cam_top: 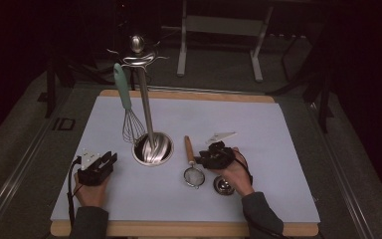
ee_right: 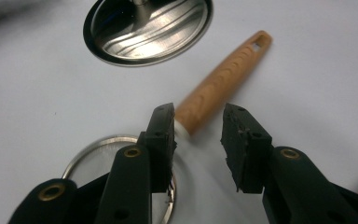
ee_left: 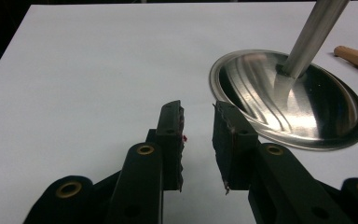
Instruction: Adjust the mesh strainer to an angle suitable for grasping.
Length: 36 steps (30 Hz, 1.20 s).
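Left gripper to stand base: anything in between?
Nothing. In the left gripper view, only bare white sheet lies between the open left gripper and the stand base; the high view agrees.

whisk (cam_top: 129,112), utensil stand (cam_top: 151,147), white mat (cam_top: 258,134)

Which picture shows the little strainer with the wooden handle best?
The high view: the whole strainer shows, mesh bowl and handle. The right gripper view shows its handle and part of the rim up close between the open tongs. The left gripper view catches just the handle's tip.
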Available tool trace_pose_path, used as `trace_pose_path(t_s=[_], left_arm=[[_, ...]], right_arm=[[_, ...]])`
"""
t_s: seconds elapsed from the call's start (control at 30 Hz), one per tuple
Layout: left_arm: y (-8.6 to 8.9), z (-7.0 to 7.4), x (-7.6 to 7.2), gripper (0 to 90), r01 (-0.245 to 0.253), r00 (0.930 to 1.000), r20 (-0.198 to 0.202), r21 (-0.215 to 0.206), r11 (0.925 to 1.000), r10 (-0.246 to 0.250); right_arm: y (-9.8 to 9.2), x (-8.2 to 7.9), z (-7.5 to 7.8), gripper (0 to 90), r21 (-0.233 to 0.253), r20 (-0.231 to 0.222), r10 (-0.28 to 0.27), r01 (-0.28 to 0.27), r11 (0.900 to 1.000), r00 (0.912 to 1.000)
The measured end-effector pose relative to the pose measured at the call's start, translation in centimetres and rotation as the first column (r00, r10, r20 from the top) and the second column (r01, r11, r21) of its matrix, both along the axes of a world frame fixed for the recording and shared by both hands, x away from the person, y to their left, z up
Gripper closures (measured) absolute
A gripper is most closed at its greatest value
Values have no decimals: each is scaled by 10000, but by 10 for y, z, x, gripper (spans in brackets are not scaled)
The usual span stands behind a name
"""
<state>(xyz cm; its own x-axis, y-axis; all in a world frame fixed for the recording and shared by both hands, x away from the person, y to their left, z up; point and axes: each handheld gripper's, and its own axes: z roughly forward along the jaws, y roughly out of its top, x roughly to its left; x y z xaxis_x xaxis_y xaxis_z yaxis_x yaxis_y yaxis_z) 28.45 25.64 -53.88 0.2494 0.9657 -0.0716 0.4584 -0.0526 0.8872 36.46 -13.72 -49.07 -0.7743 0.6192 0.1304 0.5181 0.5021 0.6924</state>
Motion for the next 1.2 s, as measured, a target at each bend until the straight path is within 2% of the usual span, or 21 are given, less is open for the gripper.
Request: trace_pose_path(t_s=[0.3, 0.4, 0.53, 0.77, 0.9, 1.03, 1.2], left_arm=[[-1, 0, -1, 729, 58, 9999, 91, 69, 10000, -58], [0, 0, -1, 725, 26, 9999, 99, 26, 10000, -26], [0, 0, -2, 725, 22, 9999, 114, 5, 10000, -22], [0, 0, -2, 723, 16, 9999, 134, 32, 10000, -17], [0, 0, -2, 722, 11, 9999, 135, 29, 10000, -12], [0, 0, -2, 721, 10, 9999, 137, 32, 10000, -11], [0, 0, -2, 722, 10, 9999, 145, 52, 10000, -11]], right_arm=[[25, 9, -7, 624, -415, -393, -46, 30, 9991, 9992], [29, 12, -10, 636, -601, -535, -340, 308, 9977, 9980], [32, 14, -12, 629, -588, -860, -640, 590, 9965, 9942], [36, 16, -14, 591, -569, -994, -727, 673, 9961, 9924], [38, 19, -18, 552, -501, -1403, -970, 908, 9946, 9853], [40, 20, -20, 541, -678, -1597, -1047, 949, 9932, 9816], [44, 21, -21, 548, -675, -1906, -1172, 1061, 9921, 9747]])
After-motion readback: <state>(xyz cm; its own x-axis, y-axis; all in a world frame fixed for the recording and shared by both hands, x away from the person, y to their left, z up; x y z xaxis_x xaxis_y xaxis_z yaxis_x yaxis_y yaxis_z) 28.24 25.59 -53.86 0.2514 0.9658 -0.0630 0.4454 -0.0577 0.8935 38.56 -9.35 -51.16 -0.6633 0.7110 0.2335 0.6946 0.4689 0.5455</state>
